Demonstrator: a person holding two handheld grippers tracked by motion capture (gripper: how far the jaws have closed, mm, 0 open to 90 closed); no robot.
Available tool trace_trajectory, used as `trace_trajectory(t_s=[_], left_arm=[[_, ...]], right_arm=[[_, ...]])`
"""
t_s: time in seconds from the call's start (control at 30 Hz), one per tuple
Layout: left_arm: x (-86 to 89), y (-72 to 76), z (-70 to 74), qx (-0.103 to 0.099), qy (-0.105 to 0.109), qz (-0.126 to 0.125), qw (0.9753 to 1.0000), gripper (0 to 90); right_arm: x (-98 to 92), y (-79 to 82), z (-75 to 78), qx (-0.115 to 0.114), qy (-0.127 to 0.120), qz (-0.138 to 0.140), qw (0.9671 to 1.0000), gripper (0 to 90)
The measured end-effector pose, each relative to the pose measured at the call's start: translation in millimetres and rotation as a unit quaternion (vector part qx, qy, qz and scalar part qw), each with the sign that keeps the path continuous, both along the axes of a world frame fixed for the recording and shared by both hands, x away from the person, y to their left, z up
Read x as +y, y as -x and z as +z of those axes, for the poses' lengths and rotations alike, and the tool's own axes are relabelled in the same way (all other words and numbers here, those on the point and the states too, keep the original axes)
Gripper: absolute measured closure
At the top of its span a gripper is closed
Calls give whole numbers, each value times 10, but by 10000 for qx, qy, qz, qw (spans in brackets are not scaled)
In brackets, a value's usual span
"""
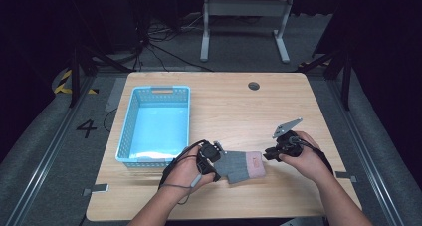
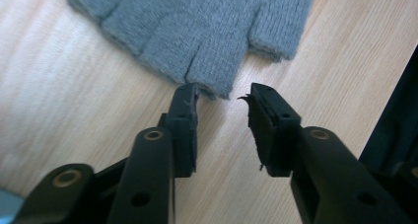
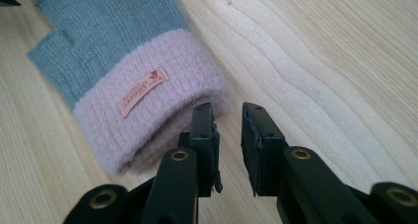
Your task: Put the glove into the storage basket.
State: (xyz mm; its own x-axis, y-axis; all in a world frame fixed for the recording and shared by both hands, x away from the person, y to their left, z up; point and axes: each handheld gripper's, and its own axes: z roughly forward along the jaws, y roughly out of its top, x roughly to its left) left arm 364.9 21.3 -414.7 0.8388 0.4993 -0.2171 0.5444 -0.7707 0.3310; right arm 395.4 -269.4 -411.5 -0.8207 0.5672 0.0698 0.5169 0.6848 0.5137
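1. The glove (image 1: 242, 166) is laid flat on the surface (image 1: 229, 106), between both claws.
2. The left claw (image 2: 223, 96) is held spread at its finger ends.
3. The right claw (image 3: 227, 110) is held slightly parted beside the pink cuff (image 3: 148, 120).

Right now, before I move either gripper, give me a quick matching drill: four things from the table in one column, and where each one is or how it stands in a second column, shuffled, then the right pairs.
Things:
1. glove
2. basket
3. left gripper
4. right gripper

Places or states:
A. open, at the pink cuff end
B. flat on the table between the two grippers
C. open, at the grey finger end
D. on the left part of the table, beyond the left hand

Pairs: 1-B, 2-D, 3-C, 4-A
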Motion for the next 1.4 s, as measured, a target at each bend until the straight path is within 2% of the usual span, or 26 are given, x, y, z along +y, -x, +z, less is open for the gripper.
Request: trace_trajectory(t_s=[0.17, 0.2, 0.37, 0.47, 0.57, 0.63, 0.77, 0.8, 0.83, 0.9, 1.0, 1.13, 1.2, 1.23, 1.4], left_arm=[[-20, 34, 139, -186, 112, -17, 9998, 597], [-53, 39, 191, -288, 165, -38, 9994, 578], [-164, 15, 290, -462, 307, -43, 9984, 534], [-228, -8, 299, -496, 325, -39, 9982, 522], [-319, -61, 266, -556, 350, -24, 9978, 496], [-370, -99, 227, -530, 273, 53, 9982, 467], [-450, -172, 153, -547, 375, 52, 9978, 437], [-496, -200, 117, -510, 403, -31, 9979, 446], [-496, -200, 117, -510, 403, -31, 9979, 448], [-538, -224, 78, -383, 463, -43, 9982, 449], [-581, -250, 14, -558, 354, -193, 9976, 415], [-633, -265, -38, -676, 67, -209, 9975, 370], [-664, -266, -75, -722, -1, -237, 9971, 349], [-683, -273, -95, -744, -36, -251, 9969, 304], [-722, -277, -135, -766, -83, -296, 9966, 266]], right_arm=[[-78, 40, 70, -89, -48, -87, 9999, 732], [-110, 57, 95, -79, -45, -131, 9999, 721], [-191, 84, 152, -118, -95, -243, 9996, 698], [-220, 92, 172, -130, -118, -271, 9995, 687], [-264, 105, 188, -127, -193, -331, 9992, 665], [-294, 113, 194, -112, -246, -362, 9990, 657], [-357, 117, 200, -112, -266, -423, 9987, 647], [-380, 120, 202, -93, -296, -499, 9983, 641], [-393, 120, 201, -106, -305, -498, 9982, 637], [-397, 125, 201, -91, -311, -518, 9981, 636], [-415, 146, 202, -83, -327, -524, 9981, 630], [-439, 159, 215, -82, -427, -564, 9975, 613], [-450, 163, 214, -63, -486, -508, 9975, 610], [-454, 168, 209, -58, -490, -521, 9974, 606], [-448, 165, 185, -39, -488, -481, 9976, 594]])
